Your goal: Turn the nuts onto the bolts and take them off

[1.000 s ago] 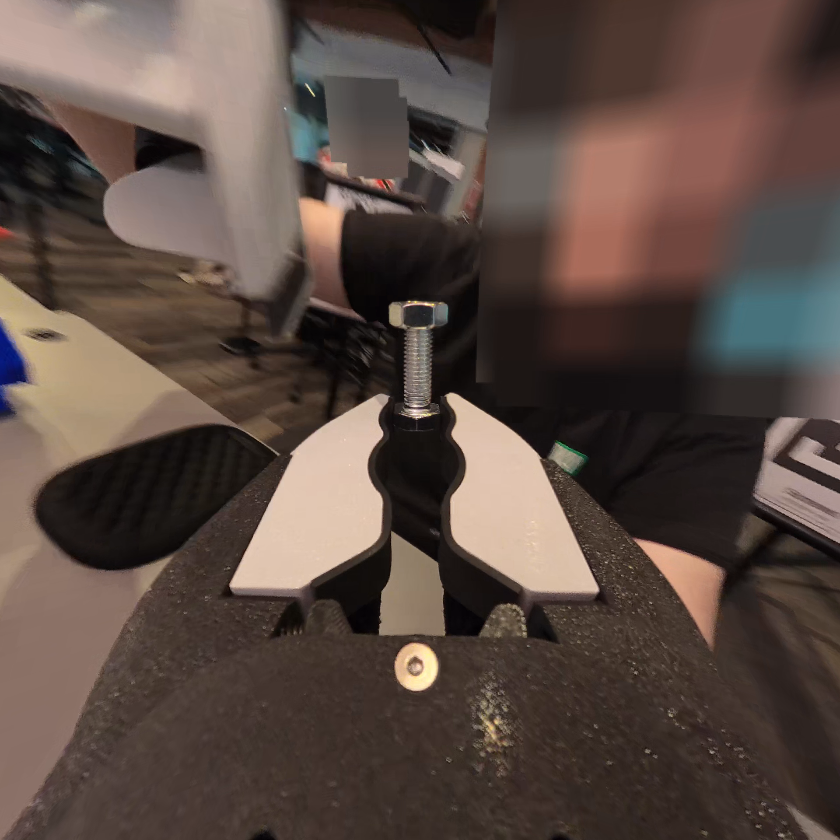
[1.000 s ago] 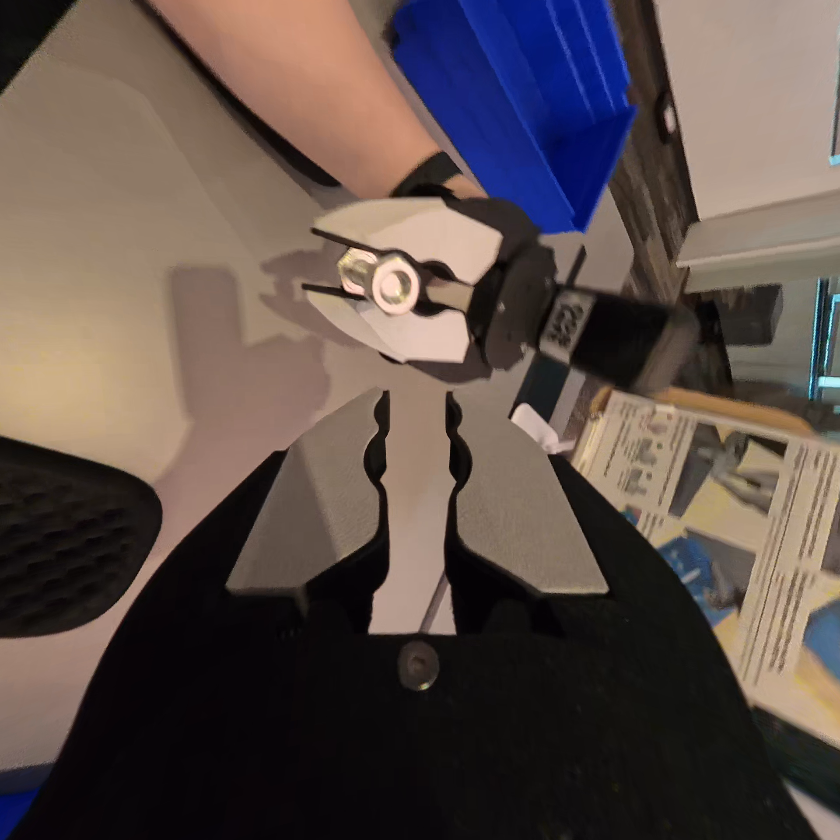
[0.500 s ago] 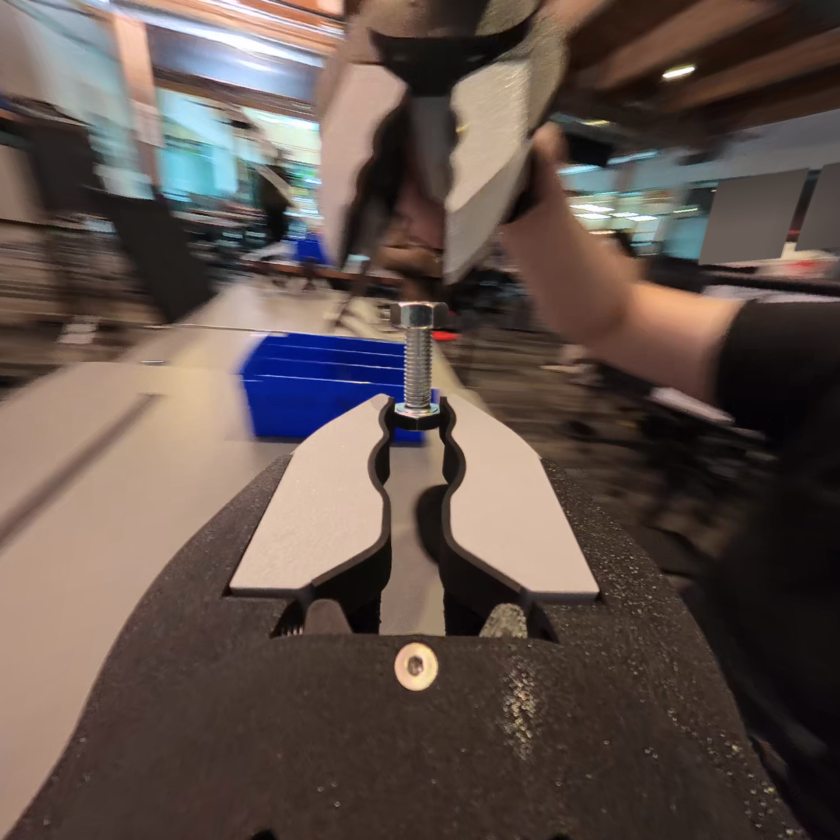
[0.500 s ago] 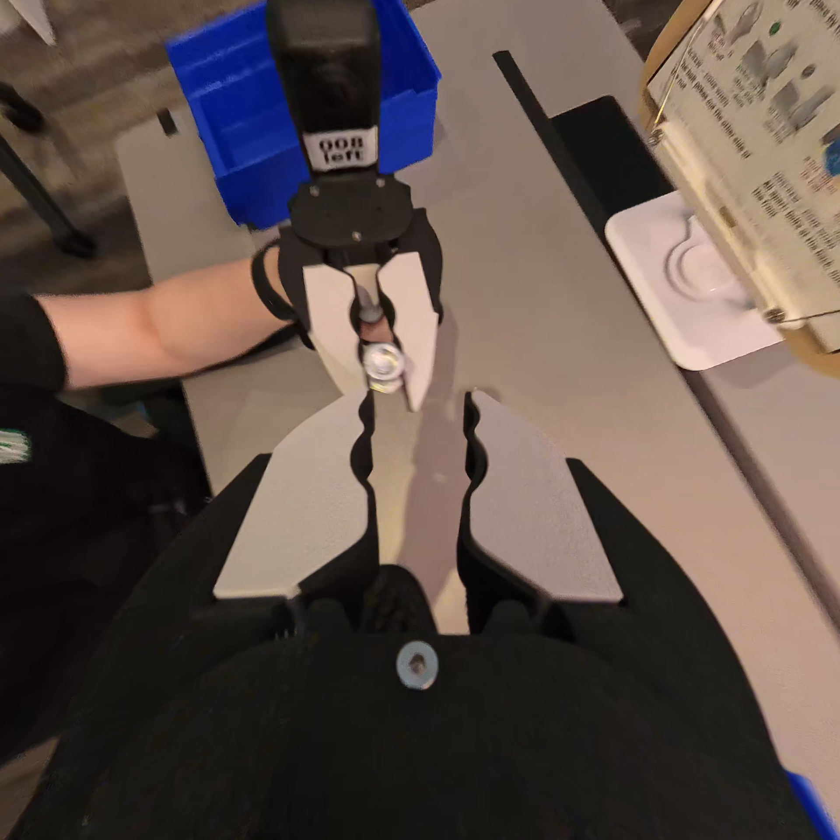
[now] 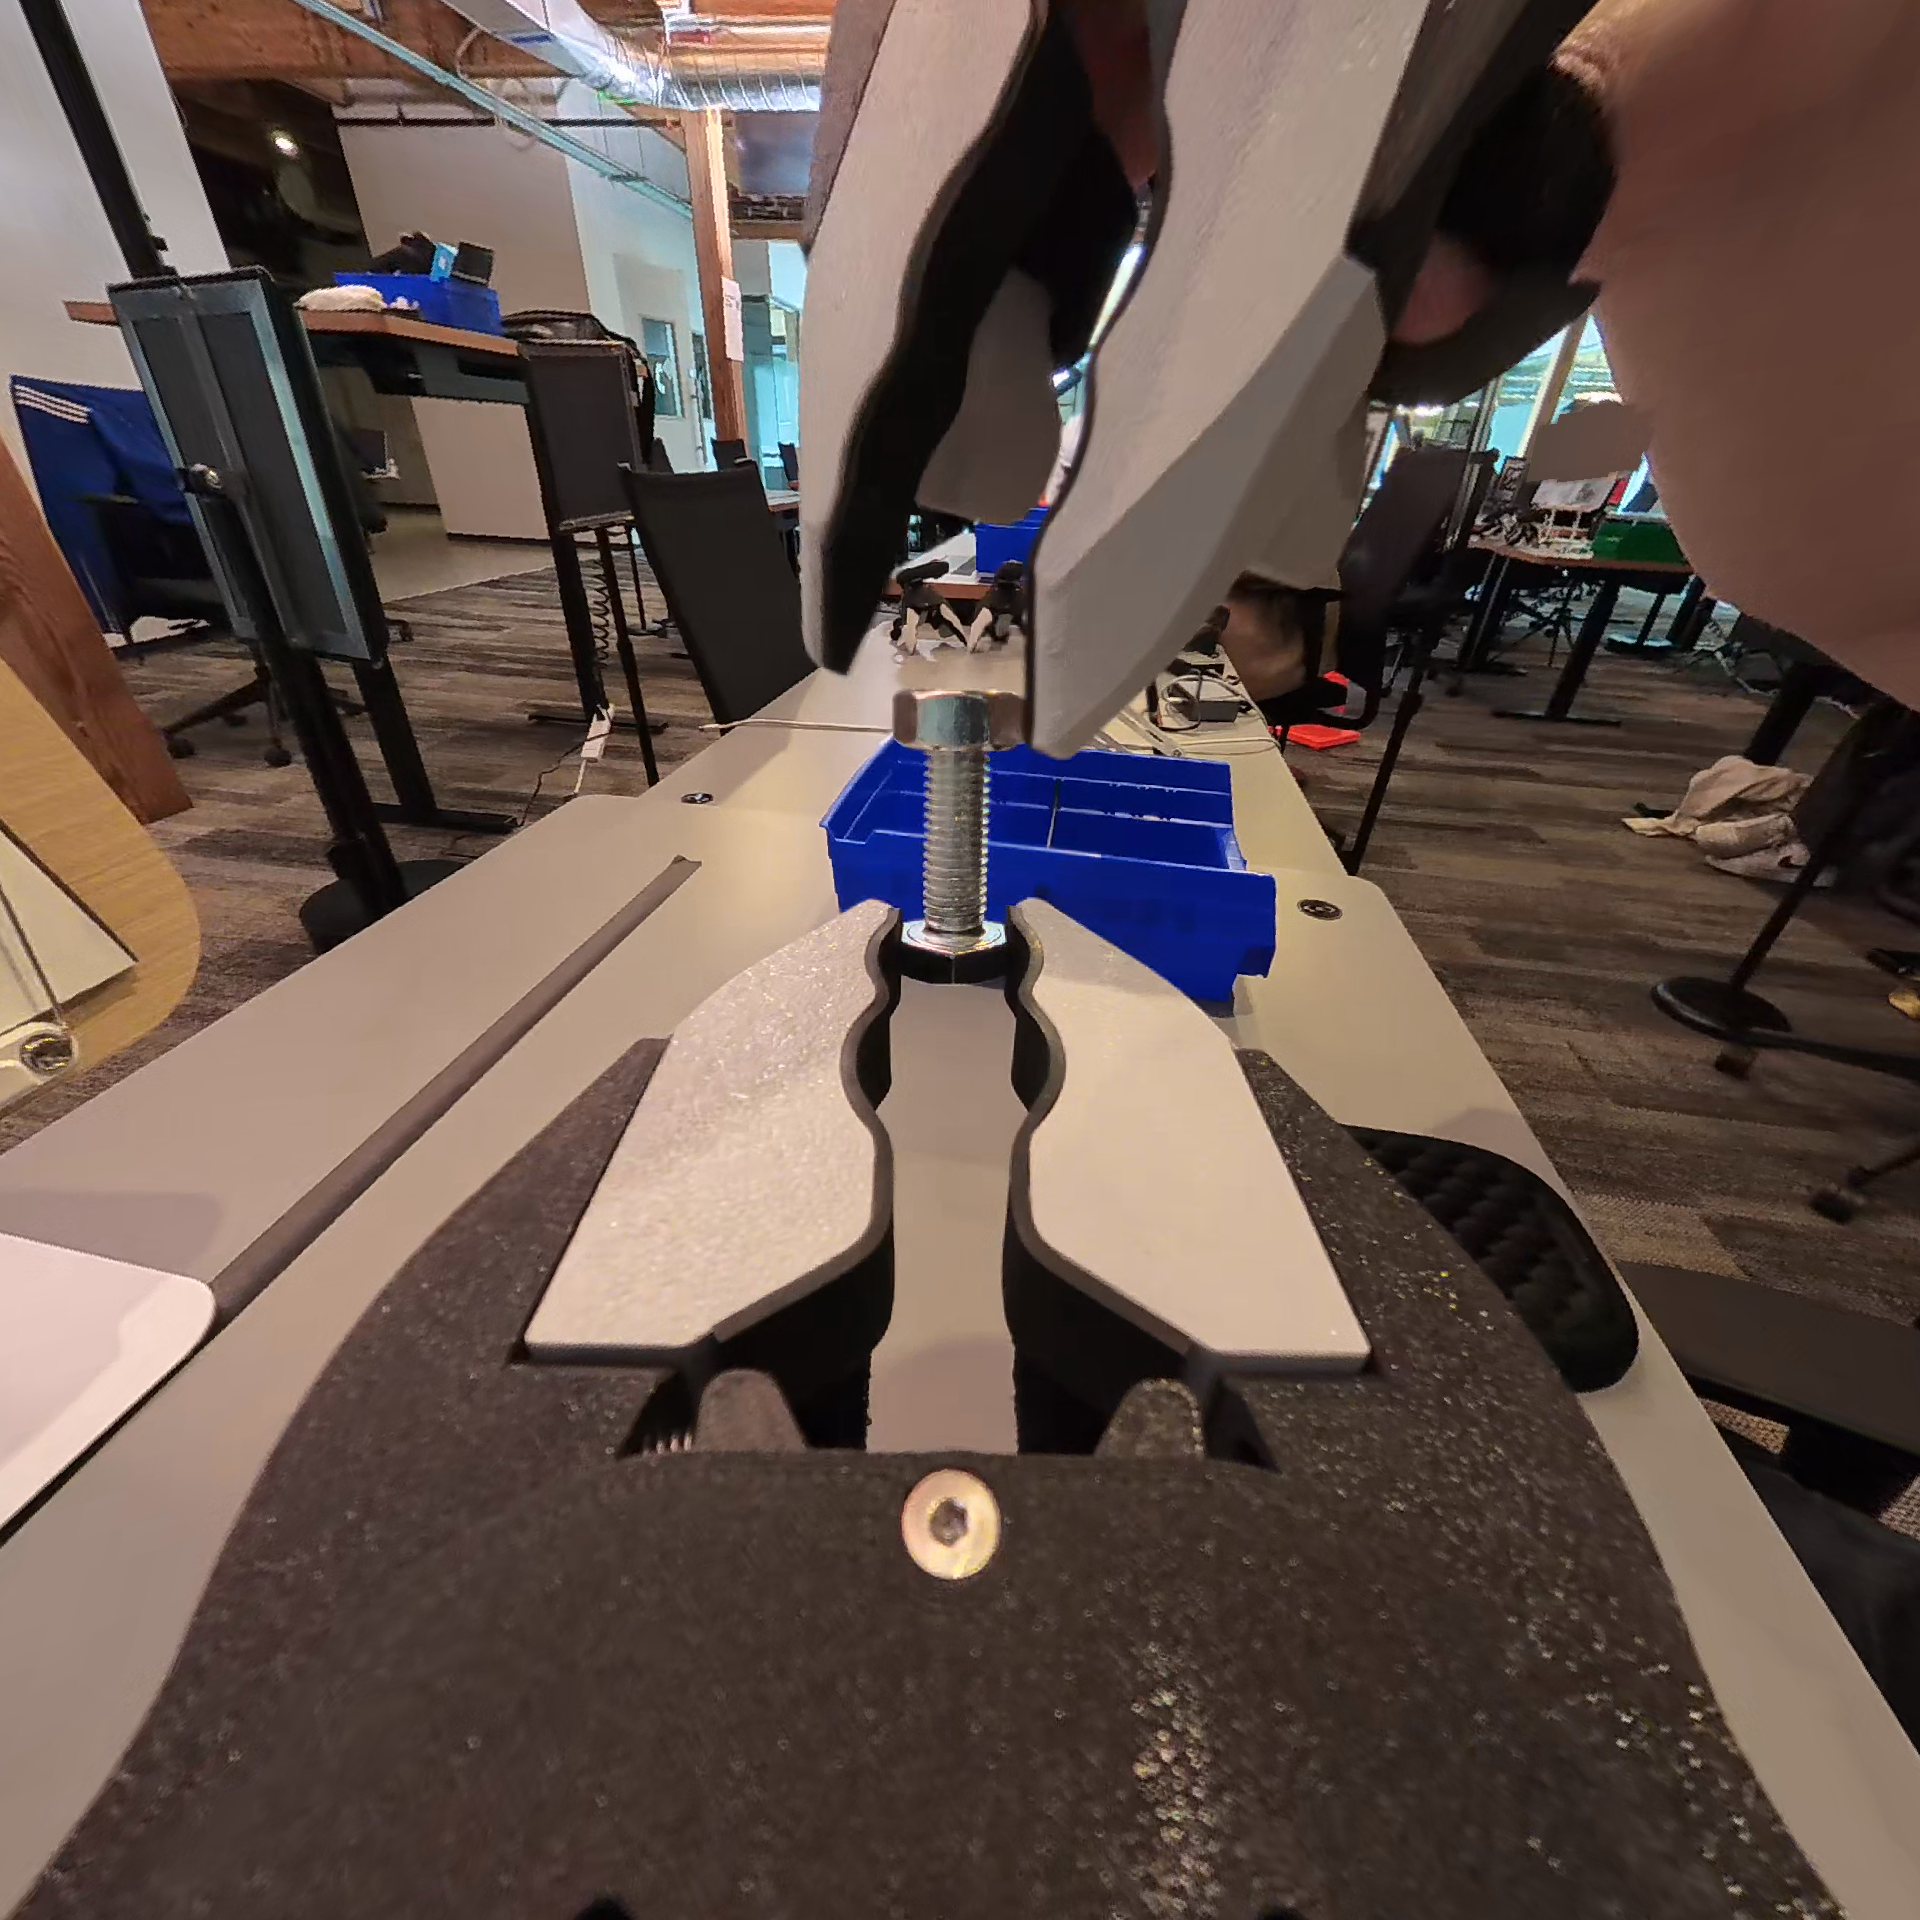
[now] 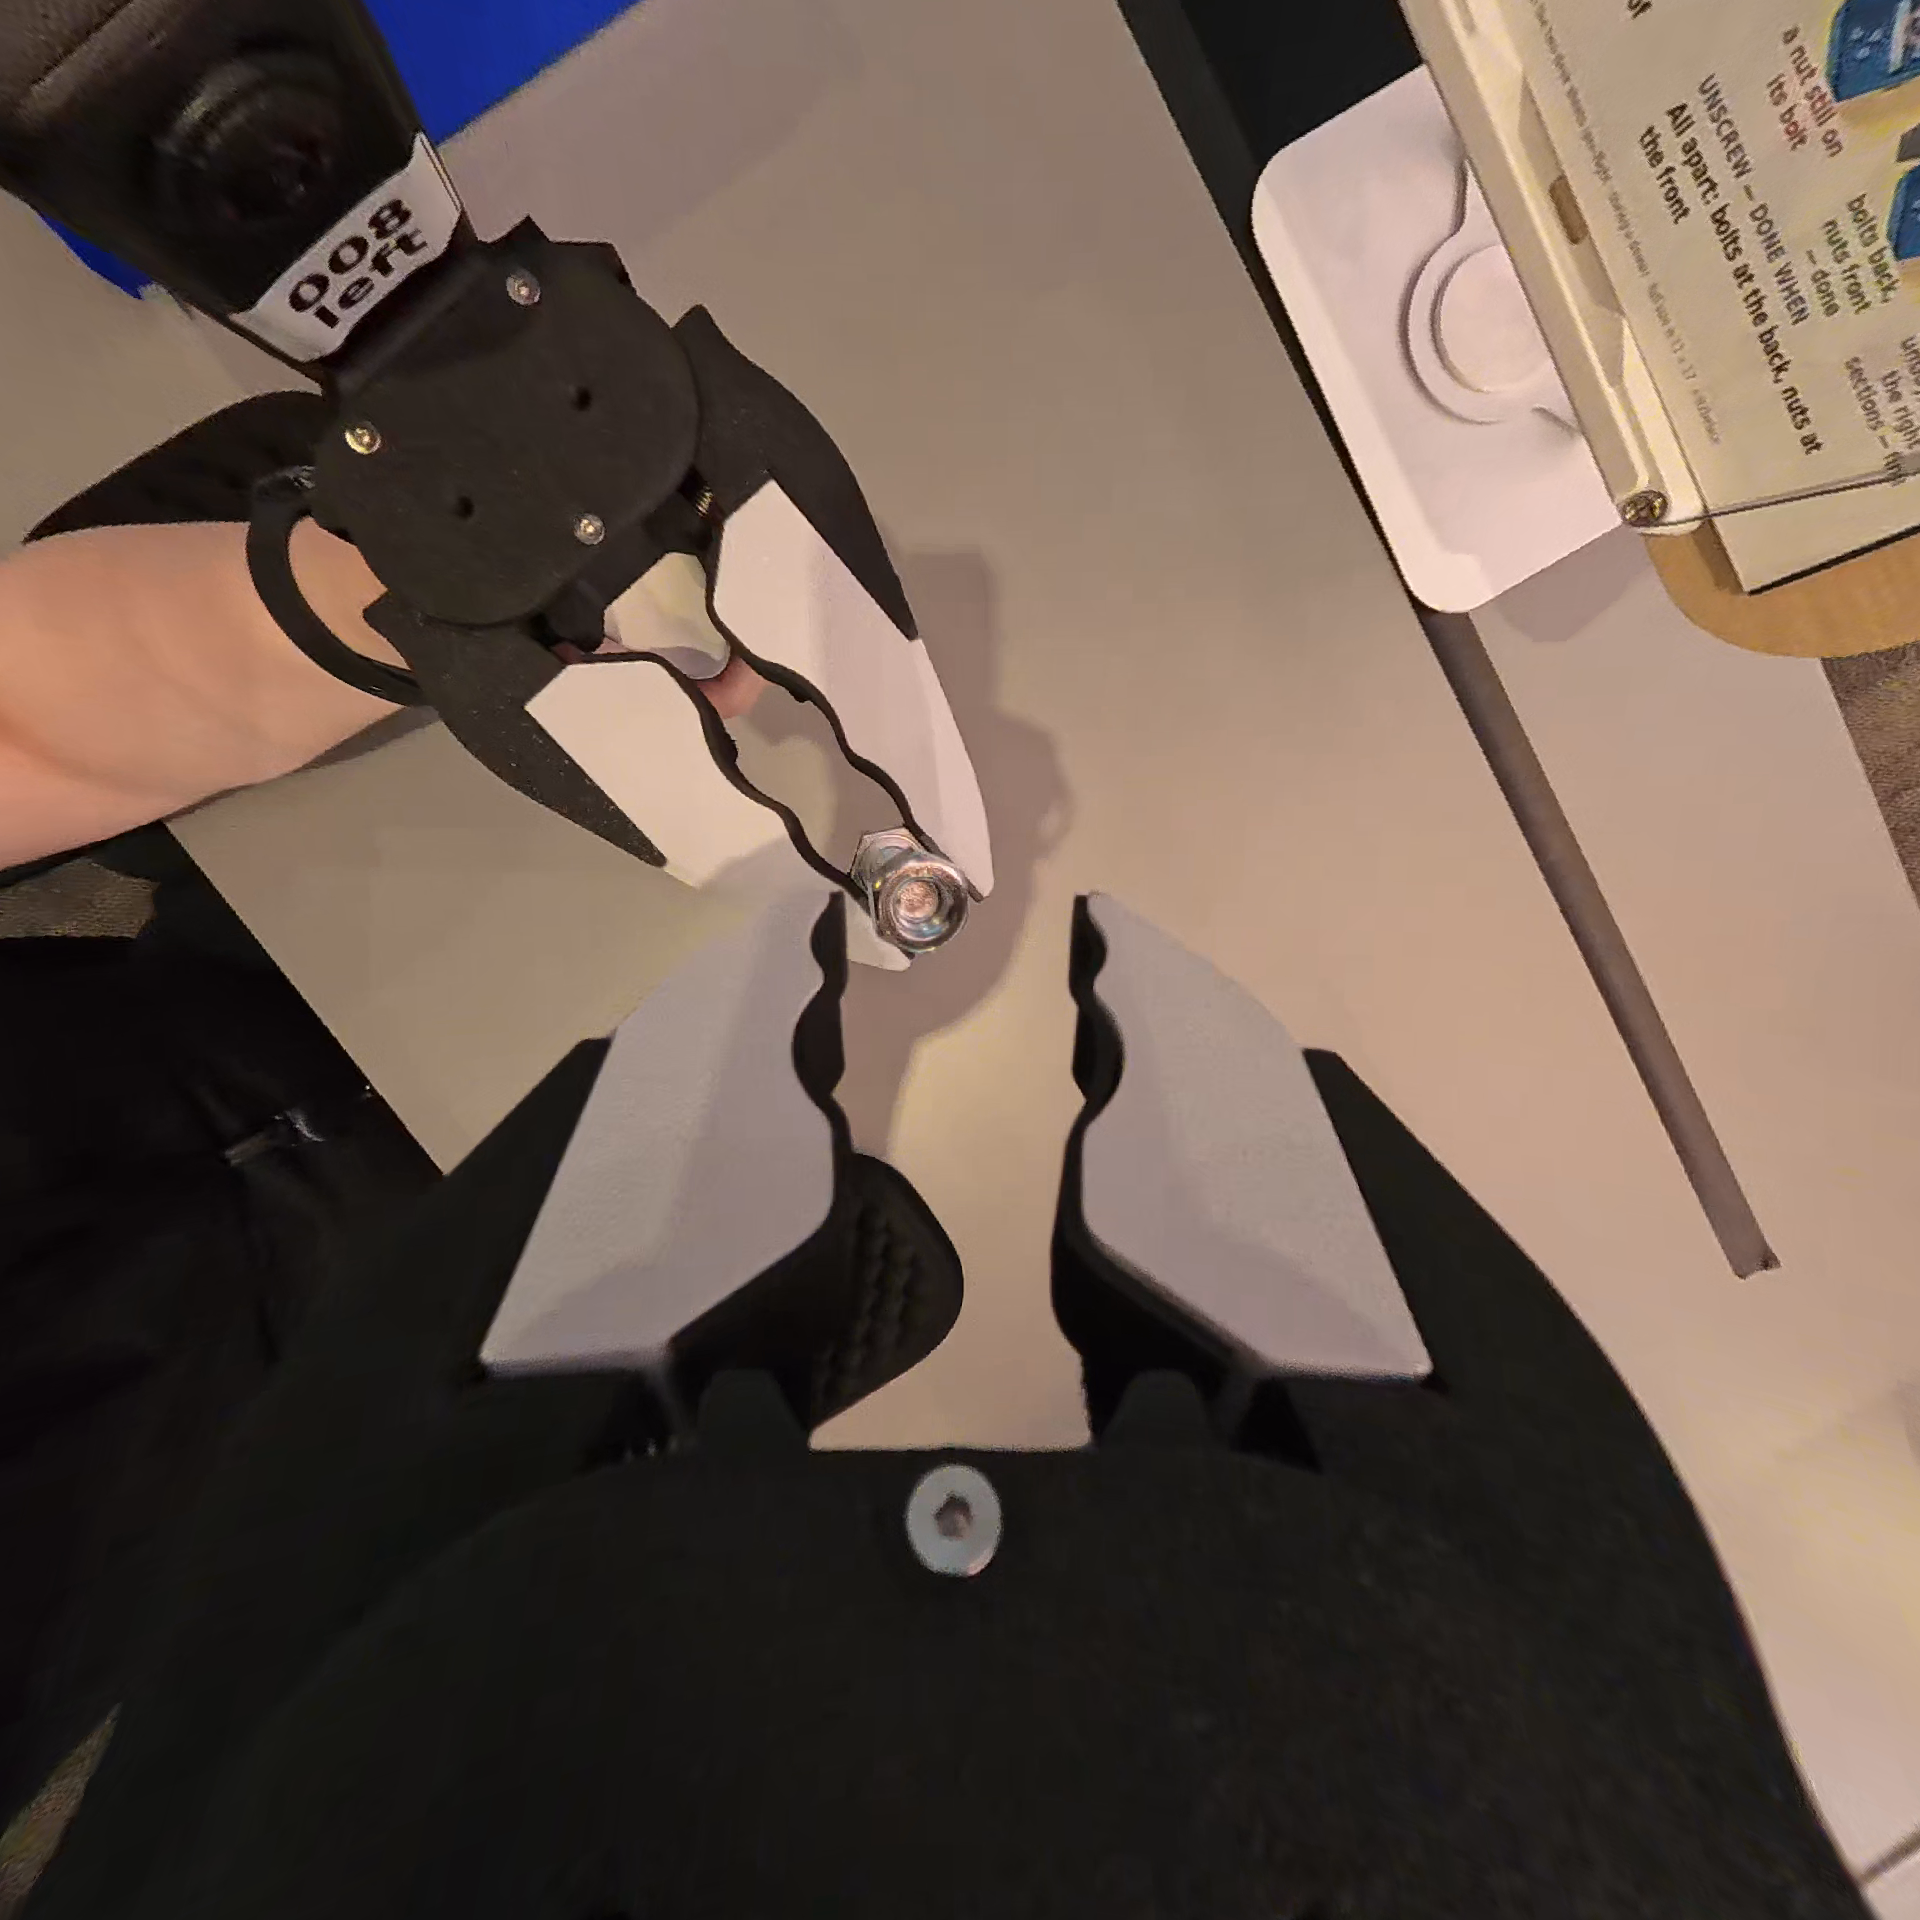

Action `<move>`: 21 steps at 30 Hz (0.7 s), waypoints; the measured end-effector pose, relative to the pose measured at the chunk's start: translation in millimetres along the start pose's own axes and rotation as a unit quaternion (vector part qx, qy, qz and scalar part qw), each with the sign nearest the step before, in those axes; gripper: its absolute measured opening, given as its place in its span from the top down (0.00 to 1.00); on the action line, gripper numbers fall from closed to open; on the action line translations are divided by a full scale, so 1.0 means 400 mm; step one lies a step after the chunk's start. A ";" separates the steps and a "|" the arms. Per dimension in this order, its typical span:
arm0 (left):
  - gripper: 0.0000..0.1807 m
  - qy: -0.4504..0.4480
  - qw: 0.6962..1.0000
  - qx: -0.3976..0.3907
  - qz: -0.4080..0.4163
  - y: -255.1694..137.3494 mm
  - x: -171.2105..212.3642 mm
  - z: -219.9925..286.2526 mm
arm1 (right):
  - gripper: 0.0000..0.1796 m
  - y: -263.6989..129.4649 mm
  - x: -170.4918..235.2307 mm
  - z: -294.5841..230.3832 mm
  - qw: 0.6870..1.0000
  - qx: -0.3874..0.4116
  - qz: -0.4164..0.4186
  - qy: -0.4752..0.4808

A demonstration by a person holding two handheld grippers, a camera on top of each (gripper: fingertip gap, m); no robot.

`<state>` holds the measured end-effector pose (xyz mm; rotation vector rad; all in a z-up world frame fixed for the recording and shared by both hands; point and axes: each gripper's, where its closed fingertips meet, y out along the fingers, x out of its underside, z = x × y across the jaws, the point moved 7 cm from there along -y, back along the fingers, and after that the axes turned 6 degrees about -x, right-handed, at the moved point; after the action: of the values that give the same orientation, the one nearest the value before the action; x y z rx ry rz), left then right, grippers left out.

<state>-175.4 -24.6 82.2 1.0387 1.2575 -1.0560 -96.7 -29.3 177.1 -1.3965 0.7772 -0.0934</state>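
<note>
My left gripper is shut on a dark nut with a silver bolt threaded in it. The bolt stands upright, hex head on top. My right gripper is open and points straight down at the bolt head, which sits between its tips, nearer the left one. In the left wrist view the right gripper comes down from above, one fingertip beside the bolt head. In the right wrist view the left gripper reaches in from the upper left.
A blue bin stands on the grey table beyond the bolt. A white tray and a printed instruction board lie at the right of the right wrist view. A black chair back is beside the table edge. The grippers are tip to tip, or close to it.
My left gripper has swung round with the bolt and now faces along the table. My right gripper has opened wider and come down over the bolt head.
</note>
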 end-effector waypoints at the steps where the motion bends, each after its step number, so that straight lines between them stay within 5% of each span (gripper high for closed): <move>1: 0.90 0.001 1.000 0.001 0.000 -0.001 -0.001 0.001 | 0.81 0.001 -0.002 -0.003 1.000 -0.005 0.001 -0.001; 11: 0.90 0.003 1.000 0.024 -0.007 -0.015 -0.008 0.015 | 0.90 -0.003 0.002 -0.014 0.998 -0.050 -0.004 -0.025; 16: 0.90 -0.074 0.976 0.200 -0.044 -0.042 -0.013 0.051 | 0.90 -0.016 0.024 -0.068 0.981 -0.093 -0.012 -0.171; 21: 0.90 -0.101 0.921 0.365 -0.088 -0.063 -0.001 0.118 | 0.90 -0.020 0.072 -0.167 0.919 -0.110 0.010 -0.378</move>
<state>-190.1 -76.1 84.0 1.3318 0.7948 -1.8014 -107.7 -101.5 173.7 -1.4790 0.1513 0.5407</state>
